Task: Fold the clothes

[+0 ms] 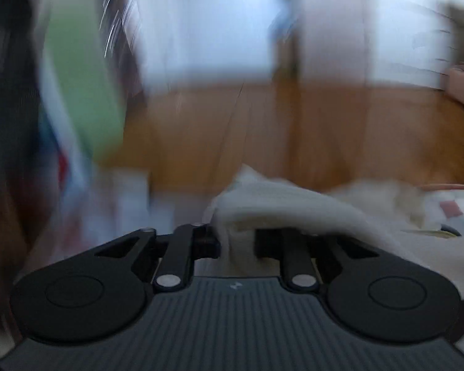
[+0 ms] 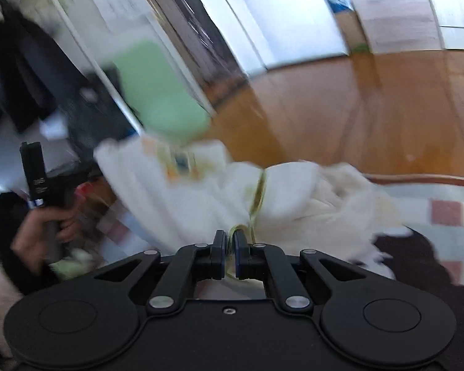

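A white garment (image 2: 294, 198) with a yellow-green trimmed edge hangs bunched between both grippers, lifted off the surface. In the right wrist view my right gripper (image 2: 229, 236) is shut on that trimmed edge, and the cloth fans away from the pads. In the blurred left wrist view my left gripper (image 1: 235, 239) is shut on a thick fold of the white garment (image 1: 287, 204), which drapes over the right finger and hides its tip. The right wrist view also shows a hand (image 2: 43, 228) at the far left holding the black body of the other gripper.
A patchwork cover (image 2: 445, 213) lies at the lower right with a dark garment (image 2: 414, 259) on it. Wooden floor (image 2: 340, 108) stretches beyond. A light green panel (image 2: 157, 92) and dark clutter stand to the left. Both views are motion-blurred.
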Demonstrator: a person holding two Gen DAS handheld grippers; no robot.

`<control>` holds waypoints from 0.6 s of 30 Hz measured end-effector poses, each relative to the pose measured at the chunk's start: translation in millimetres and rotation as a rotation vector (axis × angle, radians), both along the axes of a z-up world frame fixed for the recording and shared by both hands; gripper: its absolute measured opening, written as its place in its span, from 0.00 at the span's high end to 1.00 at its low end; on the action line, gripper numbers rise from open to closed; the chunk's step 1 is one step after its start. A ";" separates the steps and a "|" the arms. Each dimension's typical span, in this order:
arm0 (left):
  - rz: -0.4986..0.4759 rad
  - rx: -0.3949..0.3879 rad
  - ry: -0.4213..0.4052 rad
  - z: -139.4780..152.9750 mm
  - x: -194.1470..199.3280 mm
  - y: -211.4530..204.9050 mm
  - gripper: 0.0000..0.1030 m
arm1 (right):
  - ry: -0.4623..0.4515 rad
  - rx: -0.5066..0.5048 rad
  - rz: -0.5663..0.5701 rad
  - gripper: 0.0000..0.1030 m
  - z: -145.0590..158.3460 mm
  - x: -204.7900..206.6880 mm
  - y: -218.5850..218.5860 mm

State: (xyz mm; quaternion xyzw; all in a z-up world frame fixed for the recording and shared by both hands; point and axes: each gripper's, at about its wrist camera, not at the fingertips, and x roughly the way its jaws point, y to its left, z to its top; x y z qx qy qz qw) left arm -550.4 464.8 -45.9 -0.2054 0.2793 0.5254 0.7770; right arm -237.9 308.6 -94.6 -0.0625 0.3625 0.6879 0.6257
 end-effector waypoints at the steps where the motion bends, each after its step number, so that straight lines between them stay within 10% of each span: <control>1: 0.034 -0.059 -0.035 -14.6 -10.7 2.4 0.87 | -0.022 -0.016 -0.002 0.93 -1.1 -4.0 0.0; 14: 0.014 0.044 0.106 -20.9 -5.7 -39.2 0.88 | -0.178 -0.273 -0.216 0.87 13.9 -26.6 -37.2; 18: 0.019 0.048 0.076 -8.1 -5.2 -45.3 0.88 | -0.101 -0.279 -0.253 0.79 16.1 -20.6 -46.9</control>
